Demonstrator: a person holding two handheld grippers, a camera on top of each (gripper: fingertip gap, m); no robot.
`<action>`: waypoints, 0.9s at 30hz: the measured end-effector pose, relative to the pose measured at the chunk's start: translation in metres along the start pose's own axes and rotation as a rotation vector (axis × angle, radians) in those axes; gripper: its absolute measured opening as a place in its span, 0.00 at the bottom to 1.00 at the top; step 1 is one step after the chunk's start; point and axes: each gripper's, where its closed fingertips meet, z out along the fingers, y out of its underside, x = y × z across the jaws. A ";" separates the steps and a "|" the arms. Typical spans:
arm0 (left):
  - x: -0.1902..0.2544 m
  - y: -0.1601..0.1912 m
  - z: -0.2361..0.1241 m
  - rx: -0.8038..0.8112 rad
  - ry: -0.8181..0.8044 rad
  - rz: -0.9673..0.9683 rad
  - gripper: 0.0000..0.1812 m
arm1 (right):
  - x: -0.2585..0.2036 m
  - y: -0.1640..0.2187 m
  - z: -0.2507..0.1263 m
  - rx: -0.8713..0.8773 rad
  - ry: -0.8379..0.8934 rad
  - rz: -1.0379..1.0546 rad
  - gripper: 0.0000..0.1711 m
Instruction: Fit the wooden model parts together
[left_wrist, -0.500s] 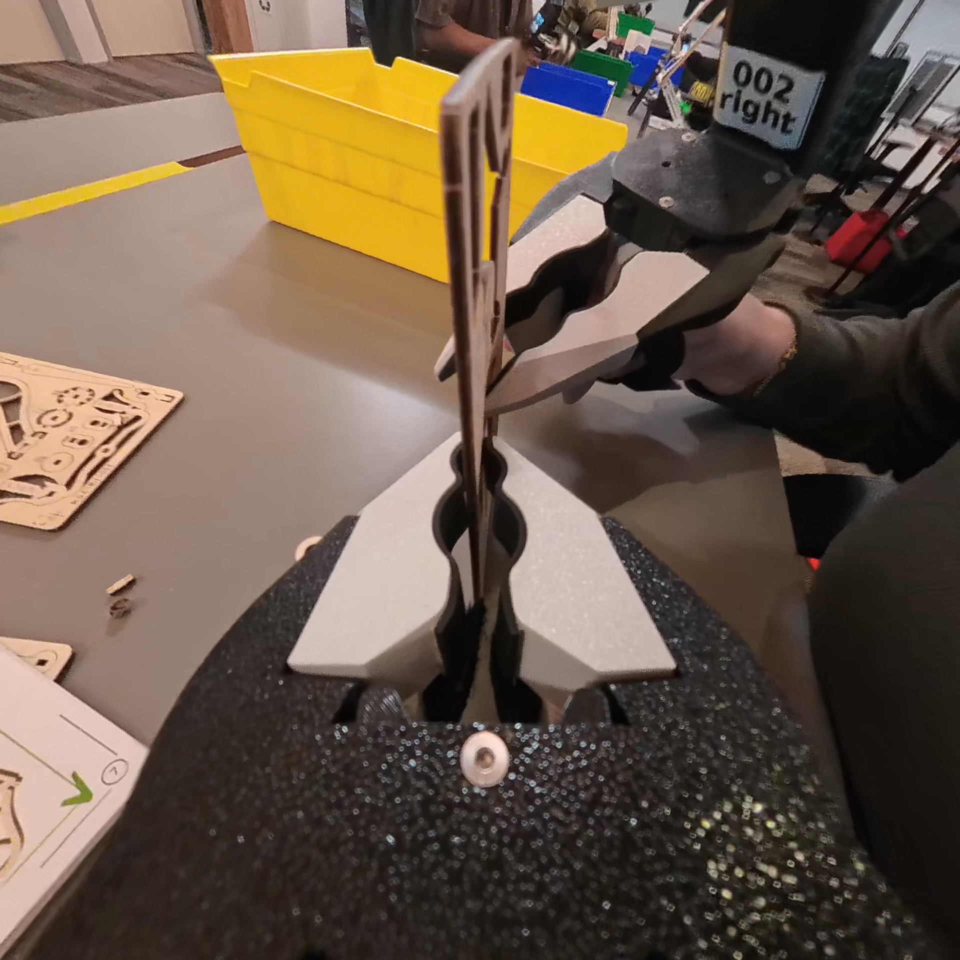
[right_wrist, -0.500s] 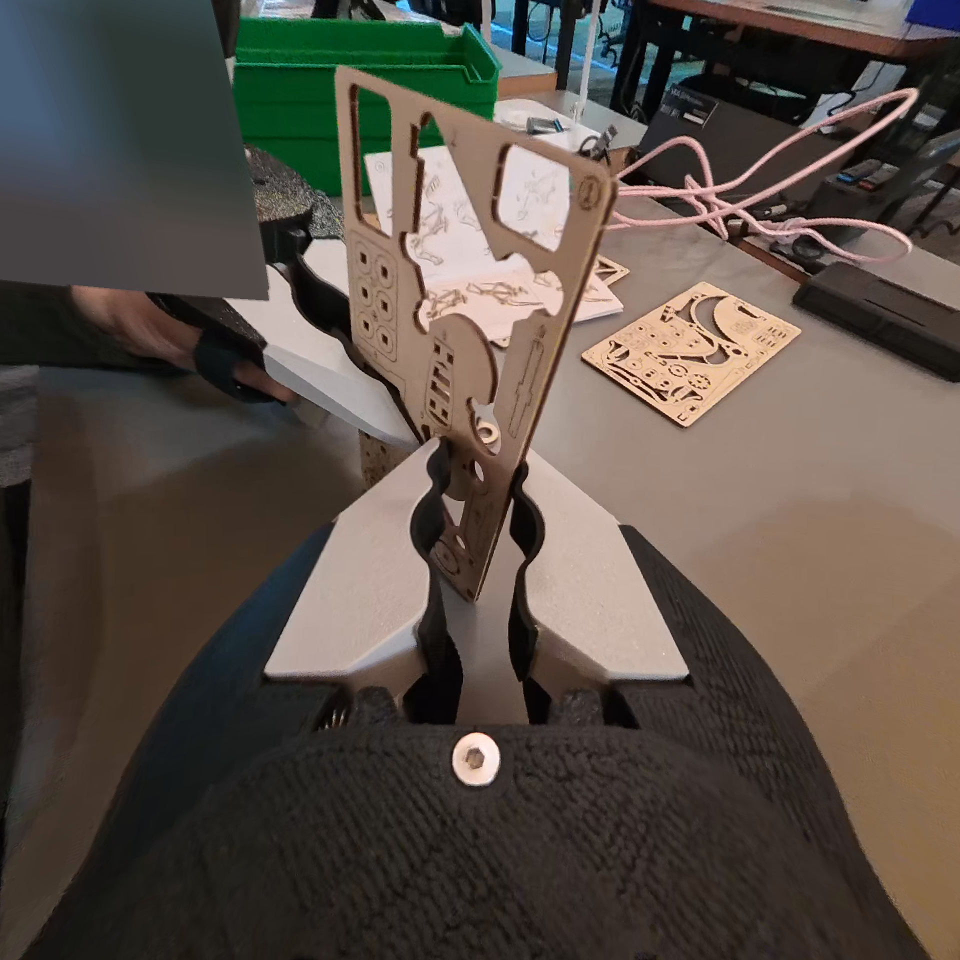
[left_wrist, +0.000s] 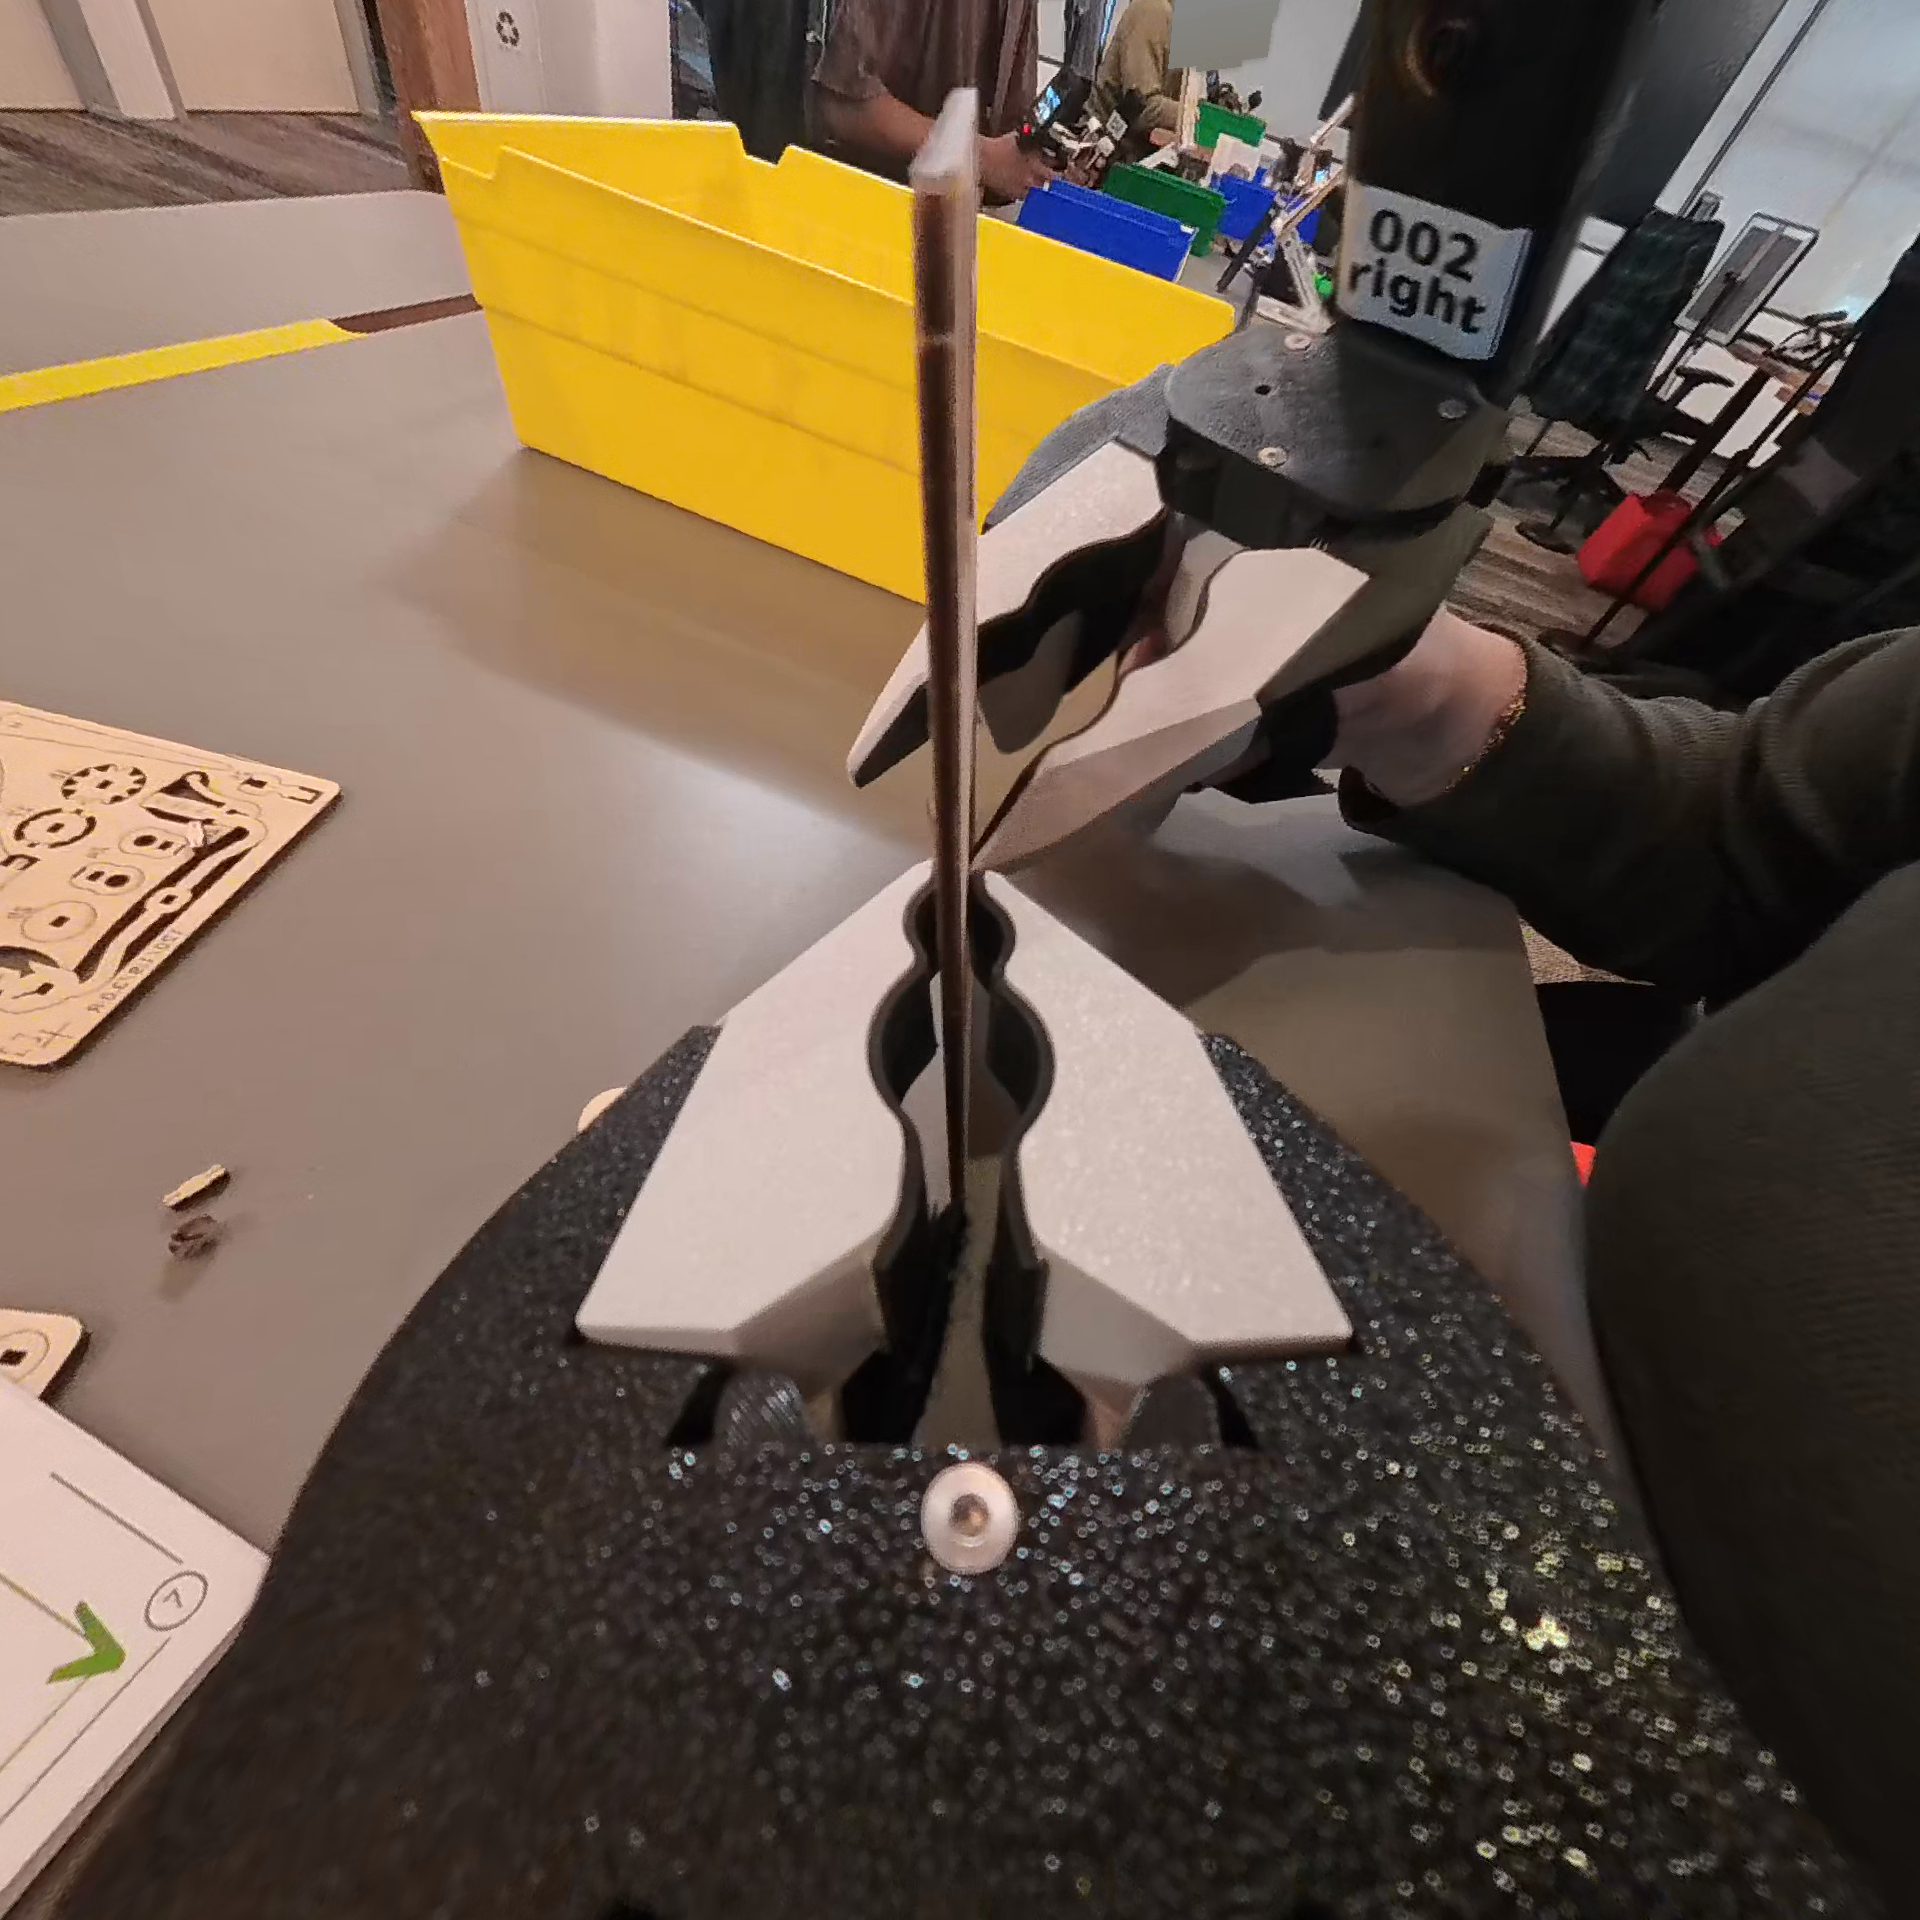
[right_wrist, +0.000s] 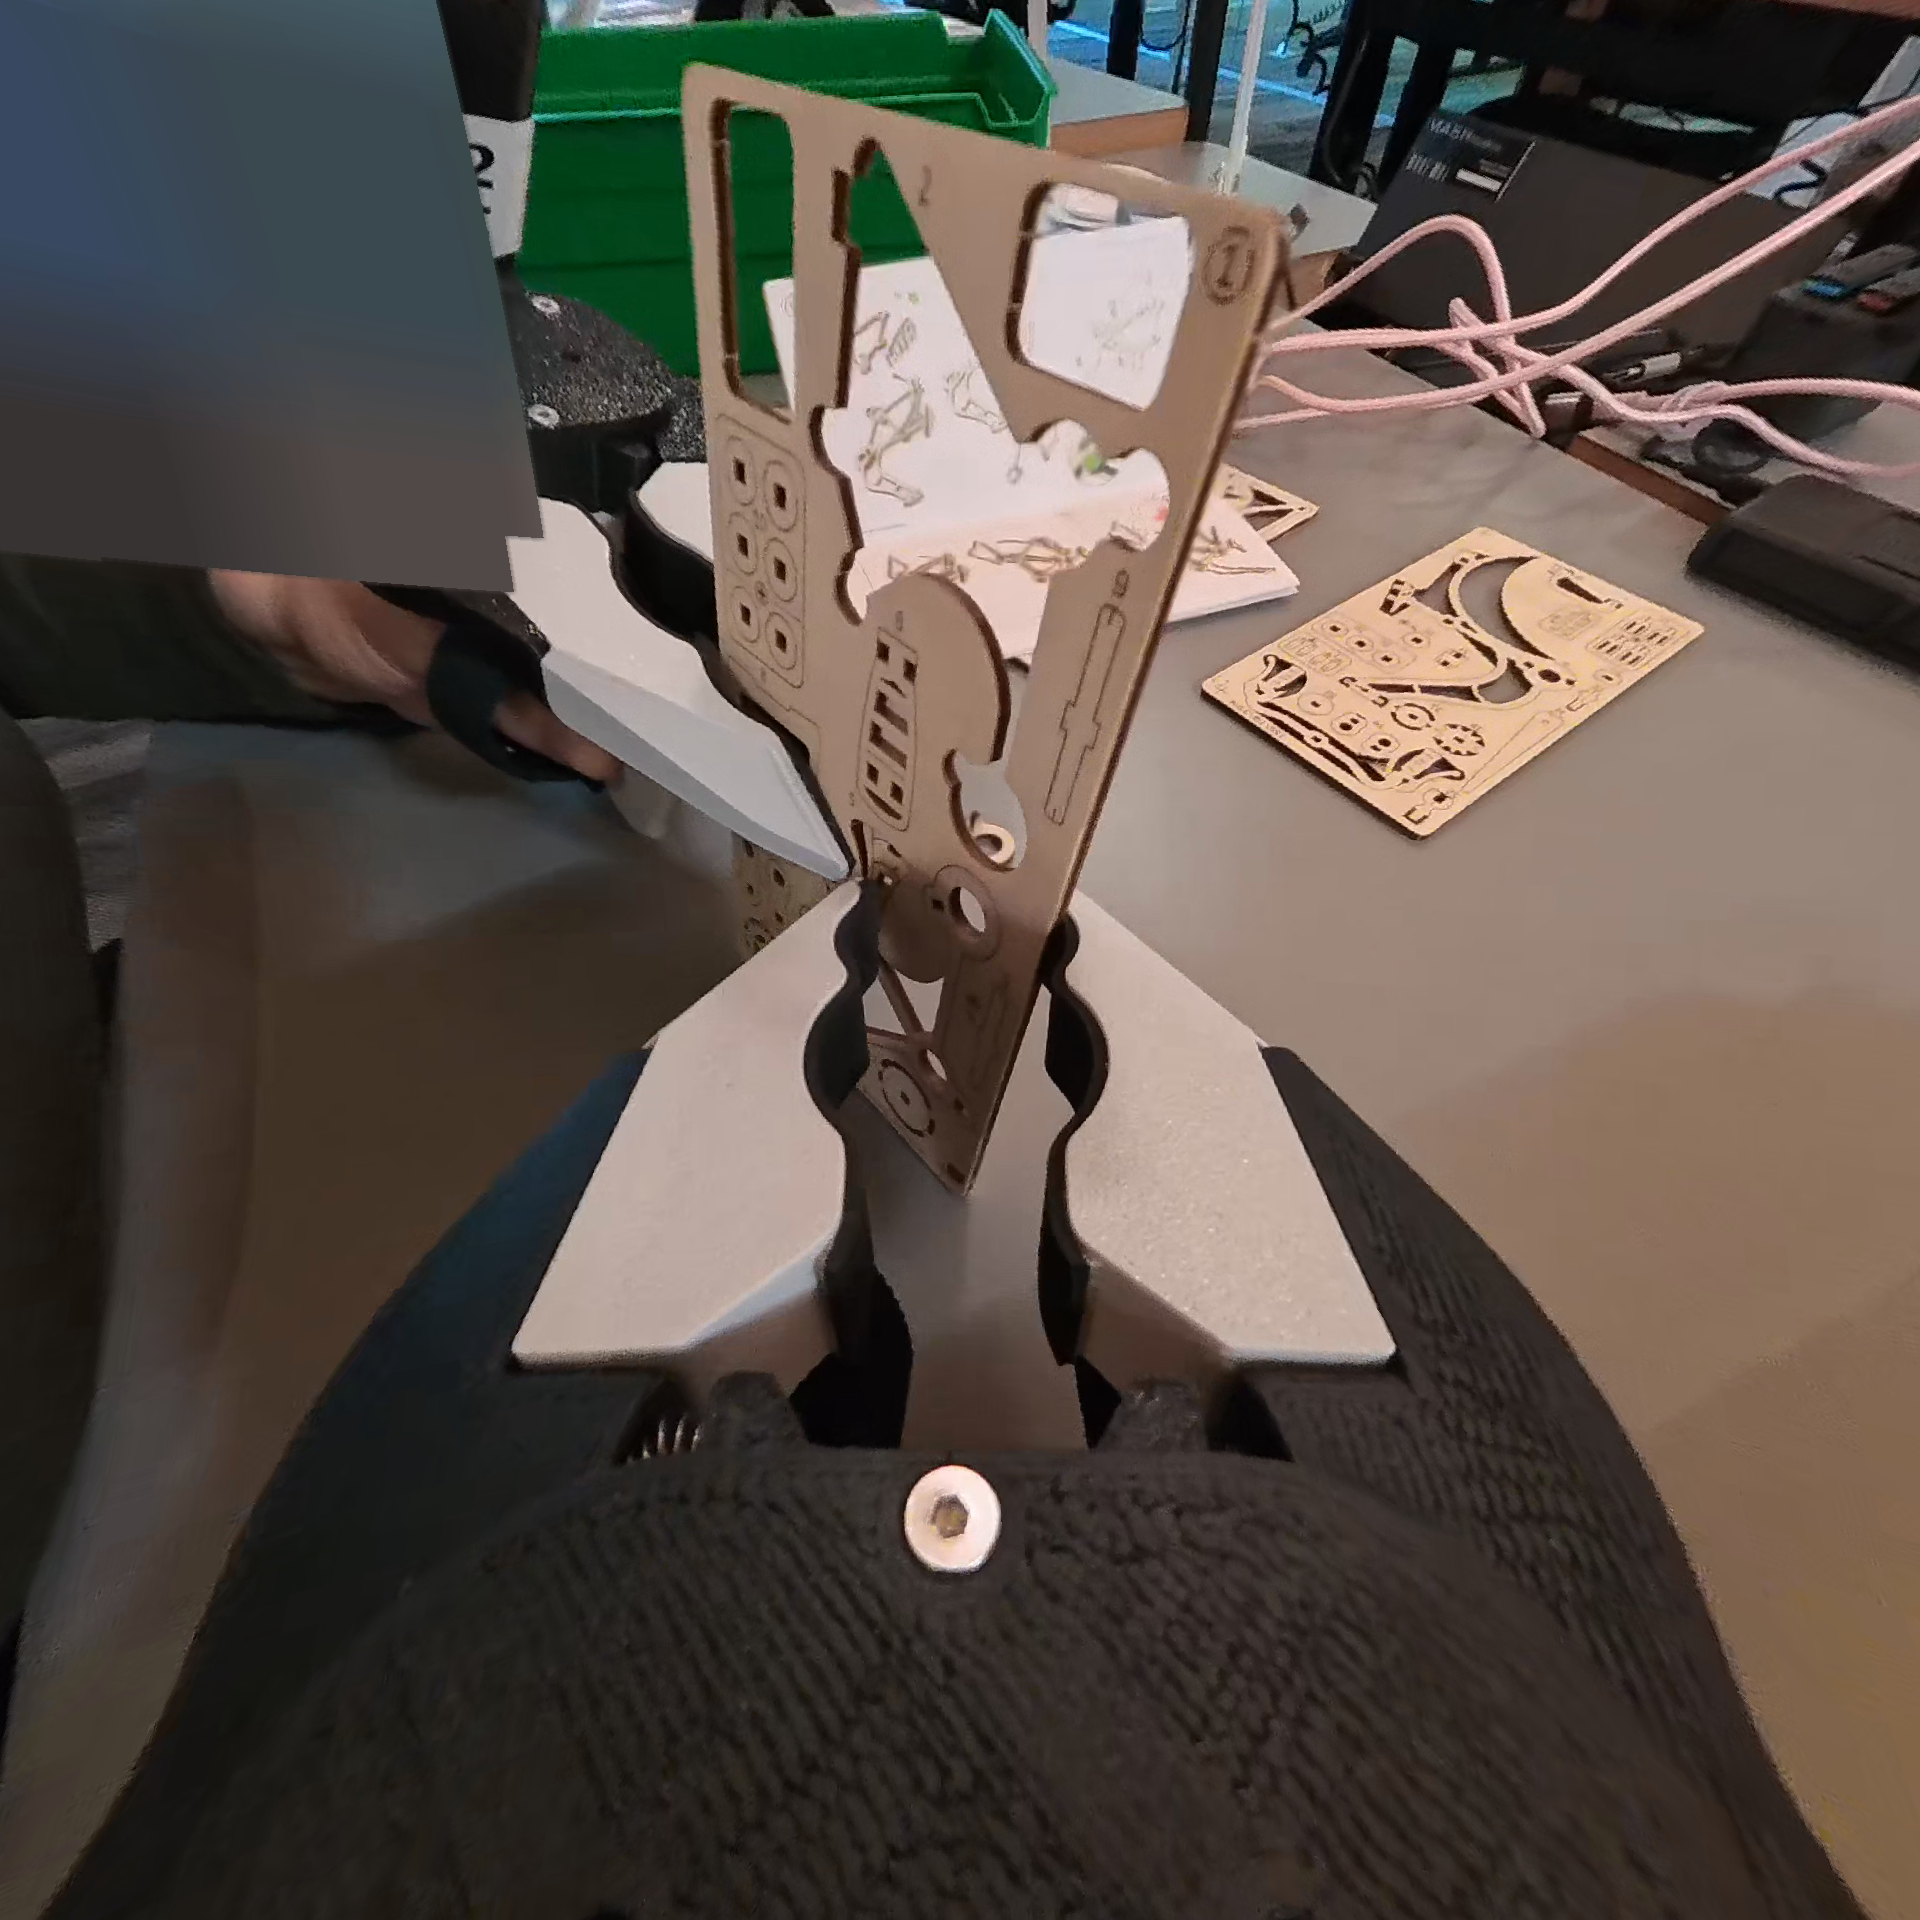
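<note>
We hold the wooden sheet (right_wrist: 966, 582) upright above the table (right_wrist: 1455, 1039), our left gripper (left_wrist: 954, 904) clamped on its lower edge. Our right gripper (right_wrist: 951, 935) stands wide around the sheet's bottom corner, not gripping. Another sheet (right_wrist: 1455, 686) lies flat to its right.

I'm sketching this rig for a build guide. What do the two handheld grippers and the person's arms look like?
Both grippers, the left gripper and the right gripper, have a black grainy body, a silver screw and pale grey wedge fingers with wavy black inner pads. The right one bears a white label. Dark olive sleeves and black partial gloves are worn.
</note>
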 end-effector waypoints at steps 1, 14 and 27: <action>0.000 0.000 0.000 0.000 0.000 -0.003 0.00 | 0.000 0.000 0.000 -0.001 0.000 0.007 0.17; 0.001 -0.001 0.001 0.025 -0.007 0.008 0.00 | 0.001 0.000 -0.001 -0.006 0.025 -0.011 0.17; 0.005 -0.030 -0.013 0.222 0.112 -0.058 0.14 | -0.012 -0.035 -0.025 0.274 -0.368 0.433 0.01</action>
